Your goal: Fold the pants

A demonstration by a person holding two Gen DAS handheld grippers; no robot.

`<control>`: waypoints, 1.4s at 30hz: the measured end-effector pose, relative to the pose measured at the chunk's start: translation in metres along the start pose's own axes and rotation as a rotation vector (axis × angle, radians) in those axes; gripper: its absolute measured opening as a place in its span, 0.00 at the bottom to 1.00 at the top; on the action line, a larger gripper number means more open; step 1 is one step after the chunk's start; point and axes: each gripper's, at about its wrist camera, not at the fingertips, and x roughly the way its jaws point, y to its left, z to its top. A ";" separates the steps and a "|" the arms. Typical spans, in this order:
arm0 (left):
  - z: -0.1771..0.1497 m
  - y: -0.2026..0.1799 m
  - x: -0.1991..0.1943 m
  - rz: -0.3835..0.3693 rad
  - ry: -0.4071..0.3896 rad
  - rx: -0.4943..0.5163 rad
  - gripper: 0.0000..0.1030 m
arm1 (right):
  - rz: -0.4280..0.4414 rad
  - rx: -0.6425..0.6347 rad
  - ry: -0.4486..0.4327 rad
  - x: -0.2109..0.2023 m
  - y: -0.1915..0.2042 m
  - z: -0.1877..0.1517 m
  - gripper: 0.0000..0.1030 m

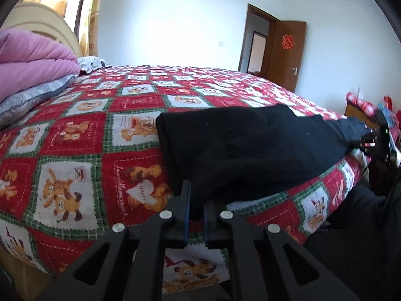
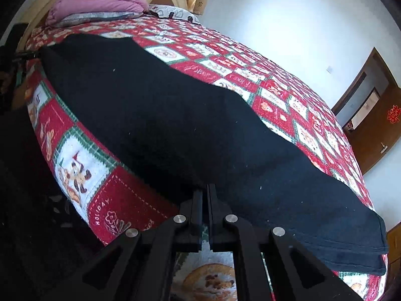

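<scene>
The black pants (image 1: 240, 145) lie lengthwise along the near edge of the bed (image 1: 82, 130), within reach. Left gripper (image 1: 195, 208) fingers pinch one end; right gripper (image 2: 206, 200) fingers, nearly closed, nip the near edge, apparently for lifting both ends evenly into a fold.

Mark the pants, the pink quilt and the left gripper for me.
pants (image 1: 250, 145), left wrist view, middle of the black cloth.
pink quilt (image 1: 32, 55), left wrist view, its folded top.
left gripper (image 1: 196, 200), left wrist view, between the fingertips, shut on the pants.

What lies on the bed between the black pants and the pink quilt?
Only bare bedspread separates the black pants from the pink quilt, seen in the left wrist view.
</scene>
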 end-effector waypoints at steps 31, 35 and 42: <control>0.067 -0.074 0.033 0.023 -0.014 -0.012 0.73 | 0.041 0.047 0.026 -0.009 -0.009 0.000 0.40; 0.080 -0.117 0.051 -0.041 -0.010 0.056 0.73 | 0.059 0.215 -0.002 -0.023 -0.055 -0.006 0.40; 0.079 -0.158 0.079 -0.104 0.019 0.083 0.73 | -0.095 0.739 -0.051 -0.063 -0.194 -0.060 0.40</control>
